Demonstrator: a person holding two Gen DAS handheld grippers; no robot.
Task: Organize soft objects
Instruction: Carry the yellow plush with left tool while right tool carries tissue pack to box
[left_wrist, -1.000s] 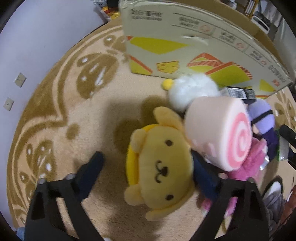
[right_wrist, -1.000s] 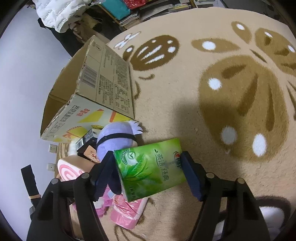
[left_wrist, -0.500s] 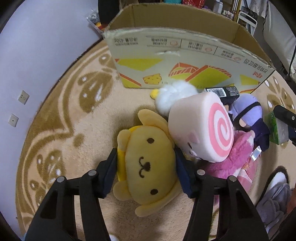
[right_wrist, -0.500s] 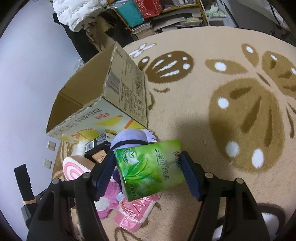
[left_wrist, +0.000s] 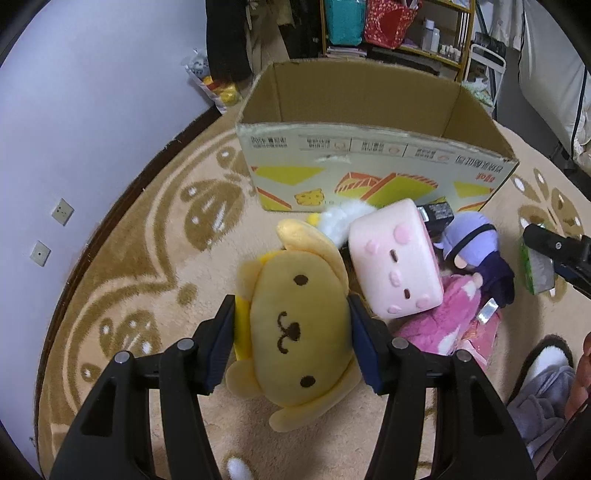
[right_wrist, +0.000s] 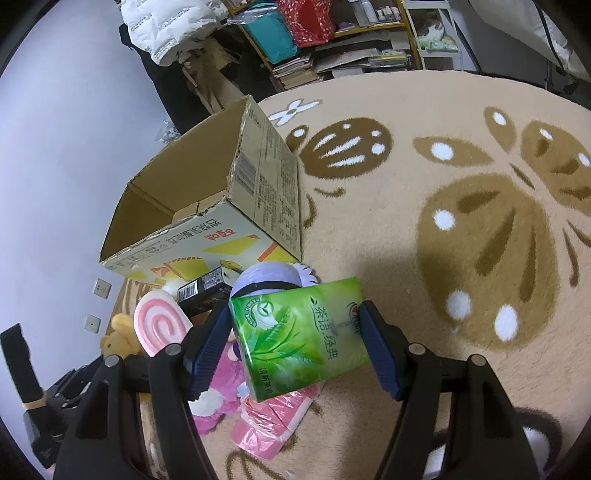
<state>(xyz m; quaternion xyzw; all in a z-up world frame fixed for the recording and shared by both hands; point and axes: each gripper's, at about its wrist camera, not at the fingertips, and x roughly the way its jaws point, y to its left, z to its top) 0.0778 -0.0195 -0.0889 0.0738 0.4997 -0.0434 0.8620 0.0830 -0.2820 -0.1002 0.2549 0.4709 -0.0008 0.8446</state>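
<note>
On the rug (left_wrist: 155, 266) stands a big box (left_wrist: 369, 173) with its top open. The inside walls that show are bare brown card; its floor is hidden, so I cannot tell if anything is in it. Nothing sticks up over its rim.

The left tongs (left_wrist: 291, 341) have just been closing, and now they pinch the yellow dog (left_wrist: 295, 332) by both sides of its head. The dog's face looks up at the camera.

Just in front of the box lies a pile of toys. A pink roll (left_wrist: 395, 258) leans beside the dog. A white fluffy toy (left_wrist: 343, 218) peeks out behind it, touching the box. A purple doll (left_wrist: 472, 243) and a pink plush (left_wrist: 443, 321) lie next to the roll. A black pack (left_wrist: 437, 214) sits between the roll and the box.

The right tongs (right_wrist: 299, 347) pinch a green tissue pack (right_wrist: 303, 336), held above the pile. A pink wrapper (right_wrist: 273, 424) lies on the rug under it.
</note>
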